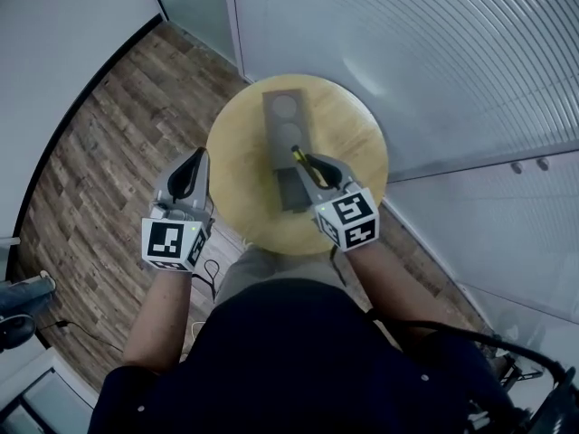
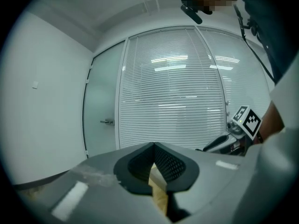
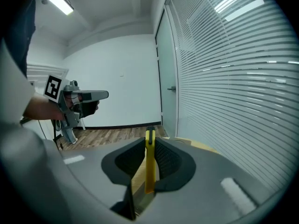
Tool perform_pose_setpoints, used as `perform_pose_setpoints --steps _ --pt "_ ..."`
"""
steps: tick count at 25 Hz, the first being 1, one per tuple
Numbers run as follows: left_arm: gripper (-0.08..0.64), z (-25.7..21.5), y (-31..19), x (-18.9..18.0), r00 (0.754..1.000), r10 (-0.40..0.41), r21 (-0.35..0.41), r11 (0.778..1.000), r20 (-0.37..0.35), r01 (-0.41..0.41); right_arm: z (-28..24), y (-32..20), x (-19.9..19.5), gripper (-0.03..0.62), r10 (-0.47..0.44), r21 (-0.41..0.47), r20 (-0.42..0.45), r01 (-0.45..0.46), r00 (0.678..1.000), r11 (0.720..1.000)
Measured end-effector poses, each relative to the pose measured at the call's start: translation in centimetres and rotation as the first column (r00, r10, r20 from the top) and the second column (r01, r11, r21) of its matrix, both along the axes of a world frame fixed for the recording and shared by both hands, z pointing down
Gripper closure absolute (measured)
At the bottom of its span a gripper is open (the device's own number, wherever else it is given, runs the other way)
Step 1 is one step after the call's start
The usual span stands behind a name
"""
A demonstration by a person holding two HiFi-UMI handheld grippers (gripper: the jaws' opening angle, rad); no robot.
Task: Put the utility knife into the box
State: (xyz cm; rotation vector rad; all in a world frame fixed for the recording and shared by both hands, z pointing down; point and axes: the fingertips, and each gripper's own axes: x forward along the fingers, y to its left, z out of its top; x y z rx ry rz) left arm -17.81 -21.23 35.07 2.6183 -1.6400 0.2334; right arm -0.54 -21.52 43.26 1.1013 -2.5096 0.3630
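Observation:
A long grey box (image 1: 286, 125) lies open on the round wooden table (image 1: 237, 170), with two round recesses at its far end. My right gripper (image 1: 312, 164) hovers over the box's near, darker part, shut on the yellow utility knife (image 1: 298, 155). In the right gripper view the knife (image 3: 149, 164) stands upright on edge between the pads, its black tip poking past the right gripper (image 3: 149, 136). My left gripper (image 1: 195, 155) hangs by the table's left edge; its jaws meet with nothing held. The left gripper (image 2: 153, 146) shows only a sliver of wood behind its pads.
A glass wall with horizontal blinds (image 1: 434, 52) curves behind and right of the table. Wood-plank floor (image 1: 118, 134) lies to the left, with cables (image 1: 54, 325) near my feet. A frosted door with a handle (image 2: 107, 122) stands beyond the left gripper.

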Motion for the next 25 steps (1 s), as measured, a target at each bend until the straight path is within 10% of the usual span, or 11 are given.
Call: perform_pose_setpoints --steps 25 --pt "0.557 11.1 -1.0 2.7 0.997 0.077 -0.143 0.987 0.024 -0.072 12.8 1.3 1.9 0.52 0.091 -0.156 -0.064 -0.1 0.994 0.983"
